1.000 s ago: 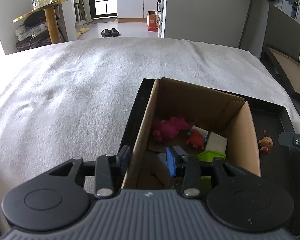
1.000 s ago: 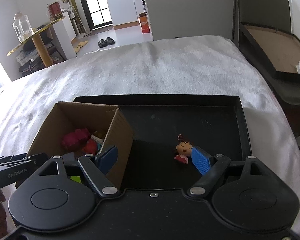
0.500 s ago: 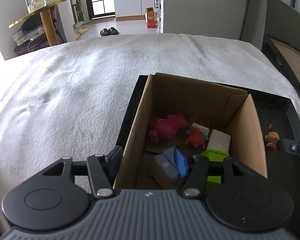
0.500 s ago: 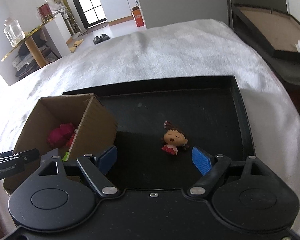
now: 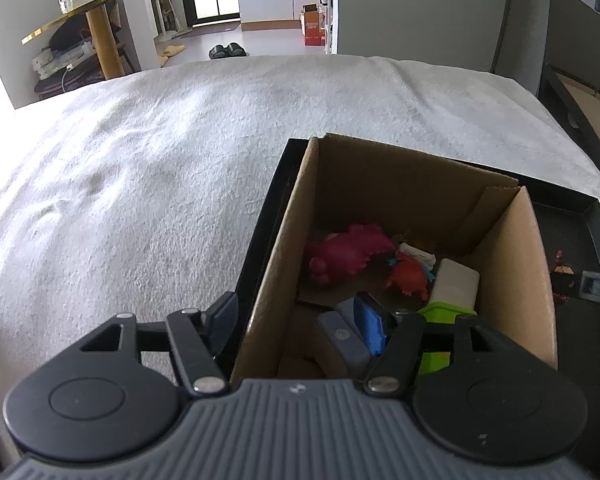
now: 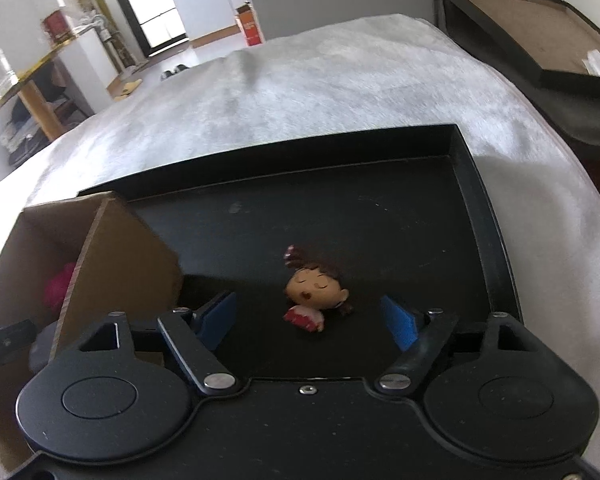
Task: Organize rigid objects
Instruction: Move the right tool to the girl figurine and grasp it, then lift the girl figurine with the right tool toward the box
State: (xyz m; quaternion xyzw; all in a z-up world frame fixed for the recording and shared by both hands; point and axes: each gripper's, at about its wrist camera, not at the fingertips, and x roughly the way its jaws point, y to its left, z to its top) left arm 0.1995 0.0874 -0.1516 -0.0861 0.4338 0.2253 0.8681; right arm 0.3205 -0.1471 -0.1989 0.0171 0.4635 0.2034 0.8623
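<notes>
Peering past my left gripper [image 5: 296,322], jaws just widened astride the cardboard box [image 5: 512,256] wall; its linkage hides toys. Right gripper [image 6: 310,316] closing, doll figurine [image 6: 316,294] untouched on black tray [image 6: 480,200], white blanket [image 5: 140,184].

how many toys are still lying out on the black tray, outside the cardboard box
1. A small doll lies on the black tray, right of the cardboard box, between the open fingers of the right gripper. The grippers hide the tray's near edge.

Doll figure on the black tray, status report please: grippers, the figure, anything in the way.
Right gripper open, jaws just closing, astride the doll figure, pads clear. Left gripper open, jaws just opened, straddling the cardboard box wall. Figure lies on black tray, nothing blocking.
</notes>
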